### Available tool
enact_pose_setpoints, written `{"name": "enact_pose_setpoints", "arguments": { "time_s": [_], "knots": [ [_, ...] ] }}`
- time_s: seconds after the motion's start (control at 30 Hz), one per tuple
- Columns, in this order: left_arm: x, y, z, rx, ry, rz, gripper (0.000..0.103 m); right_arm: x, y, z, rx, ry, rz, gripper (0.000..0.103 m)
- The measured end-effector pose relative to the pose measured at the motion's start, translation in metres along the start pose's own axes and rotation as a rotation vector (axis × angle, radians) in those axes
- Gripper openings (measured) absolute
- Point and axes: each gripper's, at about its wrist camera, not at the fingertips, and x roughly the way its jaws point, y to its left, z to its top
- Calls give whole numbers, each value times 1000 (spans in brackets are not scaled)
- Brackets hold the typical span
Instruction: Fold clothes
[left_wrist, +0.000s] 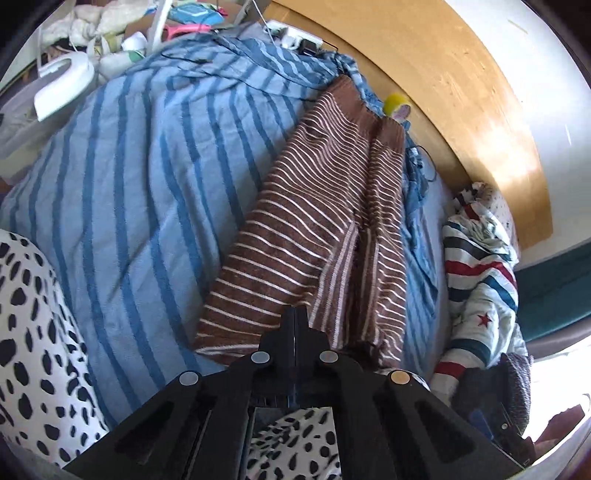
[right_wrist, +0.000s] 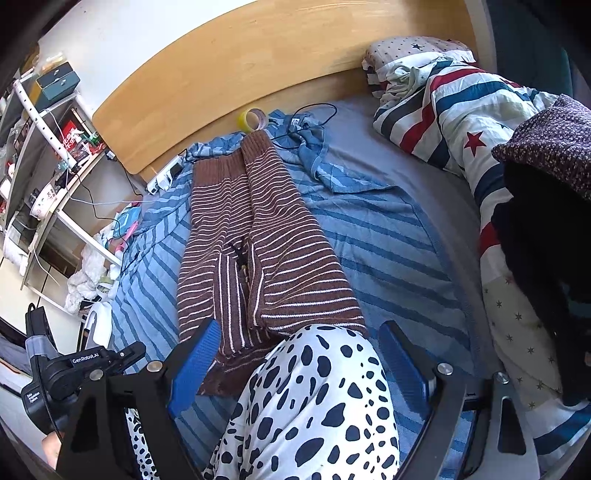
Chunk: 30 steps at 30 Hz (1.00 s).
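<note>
Spotted fabric (right_wrist: 306, 413), white with dark blotches and most likely your own clothed knee, fills the space nearest your right claw (right_wrist: 299, 365), and that claw stands wide apart with its blue pads (right_wrist: 195, 365) on either side of the knee, holding nothing and touching no garment that you can see. Just beyond it lies the brown striped knitwear (right_wrist: 255, 236), stretched lengthwise on the blue striped blanket (right_wrist: 369, 236) that covers the bed, its two long halves brought in side by side so the piece forms a narrow strip running from near you toward the wooden headboard (right_wrist: 229, 70). That layout would suit a garment whose sides are already folded in and which waits to be doubled end to end, though it could equally be spread for a different fold. Your left claw (left_wrist: 295, 321) sits at the near hem of the knitwear with its black fingers pressed together; whether cloth is pinched between them cannot be told from this view. A roll of yellow tape (right_wrist: 253, 118) rests by the headboard, and a rumpled star-and-stripe quilt (right_wrist: 454, 110) lies well clear to the right, leaving the folding area free.
</note>
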Motion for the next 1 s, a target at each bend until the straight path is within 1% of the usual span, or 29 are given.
{"name": "enact_pose_setpoints", "arguments": {
  "time_s": [0.07, 0.1, 0.2, 0.33, 0.37, 0.4, 0.43, 0.47, 0.5, 0.57, 0.7, 0.83, 0.93, 1.0],
  "knots": [
    [-1, 5, 3, -7, -19, 35, 0, -1, -1, 0, -1, -6, -6, 90],
    [1, 8, 5, -20, -14, 40, 0, 0, -2, 1, -3, -8, -12, 90],
    [10, 18, 9, -74, 34, 31, 0, 4, -3, 1, -2, -6, -19, 90],
    [27, 29, 6, -115, 104, 40, 1, 13, -7, 2, 11, 9, -20, 90],
    [32, 32, 5, -128, 121, 42, 8, 15, -8, 2, 11, 14, -23, 90],
    [36, 34, 4, -144, 137, 41, 27, 17, -9, 3, 11, 17, -27, 90],
    [40, 37, 3, -166, 150, 37, 40, 19, -10, 4, 12, 19, -32, 90],
    [43, 40, 2, -189, 158, 28, 64, 21, -10, 7, 12, 22, -34, 90],
    [45, 43, 1, -219, 155, 12, 70, 23, -10, 9, 12, 23, -37, 90],
    [48, 47, 3, -256, 150, -4, 70, 28, -10, 16, 8, 22, -47, 90],
    [57, 54, 7, -298, 156, 7, 70, 42, -8, 29, -4, 35, -68, 90],
    [66, 64, 5, -355, 164, -3, 70, 67, -17, 41, 5, 85, -73, 90],
    [71, 71, 1, -400, 162, -5, 70, 87, -28, 48, 35, 139, -53, 85],
    [75, 75, -1, -430, 161, -7, 70, 99, -35, 53, 51, 169, -51, 84]
  ]
}}
